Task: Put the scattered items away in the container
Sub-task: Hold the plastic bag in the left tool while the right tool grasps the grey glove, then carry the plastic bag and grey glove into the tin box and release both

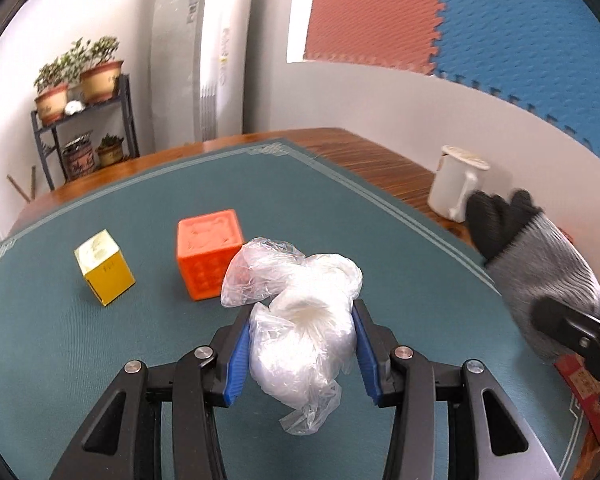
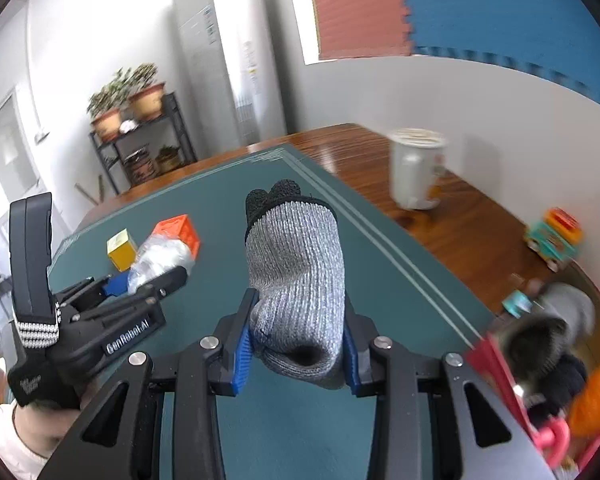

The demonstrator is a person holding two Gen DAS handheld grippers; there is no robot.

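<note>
Holding now: left gripper [image 1: 302,354] pinches a crumpled clear plastic bag [image 1: 300,320] between its blue pads; right gripper [image 2: 298,350] is pressed together on a grey knitted glove with black fingertips [image 2: 296,276].
Bag handling: very light, soft and slippery; I judge a grip on the thick bunched middle is safest, because a loose edge can slide out.
Glove handling: soft, limp, not fragile; held near the cuff, with its fingers pointing away from the camera.
Container: at the right edge of the right wrist view, a red-rimmed box [image 2: 500,376], blurred, with some things already inside.
On the green desk mat [image 1: 100,360]: orange plastic cube [image 1: 208,252] and yellow cube [image 1: 104,266], near each other, not yet tidied.
Farther: white mug [image 1: 456,184] on the wooden desk [image 1: 380,160], near the wall.
</note>
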